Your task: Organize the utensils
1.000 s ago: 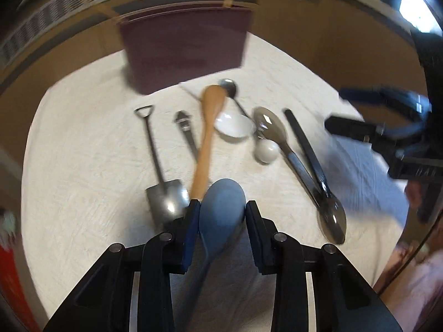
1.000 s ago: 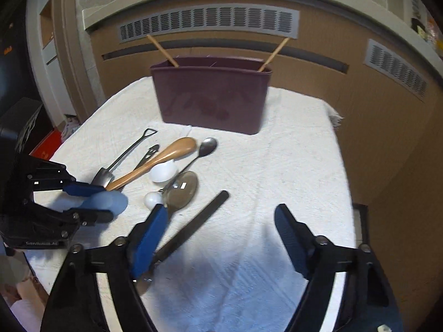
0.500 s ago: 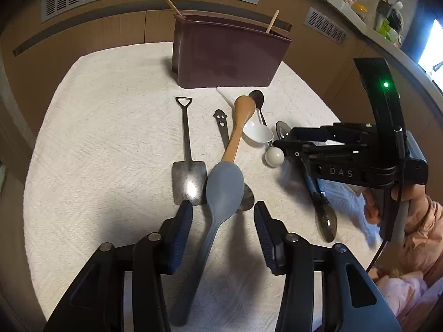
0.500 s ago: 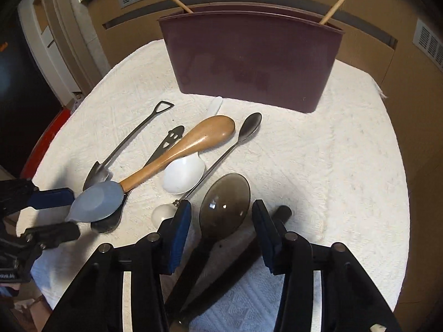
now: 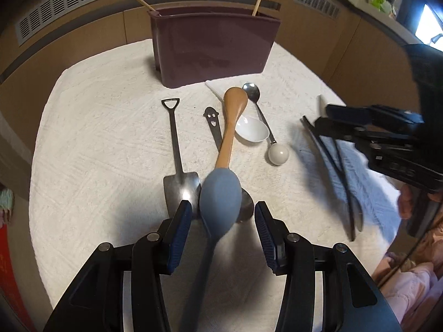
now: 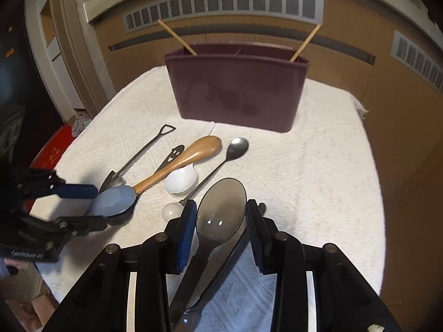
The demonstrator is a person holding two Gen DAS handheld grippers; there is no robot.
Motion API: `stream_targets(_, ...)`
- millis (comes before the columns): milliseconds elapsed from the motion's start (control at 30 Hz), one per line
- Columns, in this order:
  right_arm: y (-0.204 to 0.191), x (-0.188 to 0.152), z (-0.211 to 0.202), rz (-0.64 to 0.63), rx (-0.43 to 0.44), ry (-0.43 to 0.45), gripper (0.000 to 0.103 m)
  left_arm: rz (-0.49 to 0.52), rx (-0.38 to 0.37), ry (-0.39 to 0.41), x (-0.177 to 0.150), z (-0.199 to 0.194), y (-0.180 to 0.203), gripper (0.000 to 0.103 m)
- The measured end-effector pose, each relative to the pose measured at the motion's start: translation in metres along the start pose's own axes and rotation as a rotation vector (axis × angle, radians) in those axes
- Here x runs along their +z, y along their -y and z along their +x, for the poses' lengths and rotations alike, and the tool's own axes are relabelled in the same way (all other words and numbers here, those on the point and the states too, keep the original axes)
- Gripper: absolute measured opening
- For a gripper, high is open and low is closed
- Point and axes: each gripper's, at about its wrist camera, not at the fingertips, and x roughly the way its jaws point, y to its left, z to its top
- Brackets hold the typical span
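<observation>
The blue spoon (image 5: 220,199) lies on the white cloth between the pads of my left gripper (image 5: 223,218). That gripper is open, with a gap on each side of the bowl. In the right wrist view a smoky translucent spoon (image 6: 221,210) sits between the pads of my right gripper (image 6: 221,227). Its jaws are closing and both pads touch the rim of the bowl. Upright at the back stands the maroon utensil holder (image 6: 238,88), with a chopstick (image 6: 177,37) at each end.
A shovel-shaped spoon (image 5: 177,160), a smiley-handled utensil (image 5: 211,119), a wooden spoon (image 5: 232,116), a white spoon (image 5: 252,130) and a ball-ended metal spoon (image 5: 278,153) lie mid-cloth. A black utensil (image 6: 261,207) runs under the right gripper. A panelled wall stands behind.
The left jaws widened off the blue spoon, which now lies loose between them. The right gripper came over the smoky spoon and narrowed its jaws onto the bowl.
</observation>
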Motion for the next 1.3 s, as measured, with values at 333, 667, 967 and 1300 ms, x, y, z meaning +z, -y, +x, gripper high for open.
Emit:
stream_targets(333,0.008,-0.008,-0.028,0.019,-0.016,0.063,0.033,-0.035,0.022,0.064,0.005,-0.004,0.005,0.034)
stream_targets(667,0.002,-0.014,-0.067,0.01,0.011,0.181,0.033,-0.163,-0.059,0.377,-0.005,-0.086,0.005,0.033)
stream_targets(967,-0.002,-0.009,-0.074,-0.01,0.005,0.21,0.033,-0.152,-0.083,0.411,0.004,-0.097,0.011,0.032)
stream_targets(1300,0.01,0.042,-0.119,-0.008,-0.004,0.398,0.033,-0.136,-0.13,0.578,0.063,-0.139,0.013,0.013)
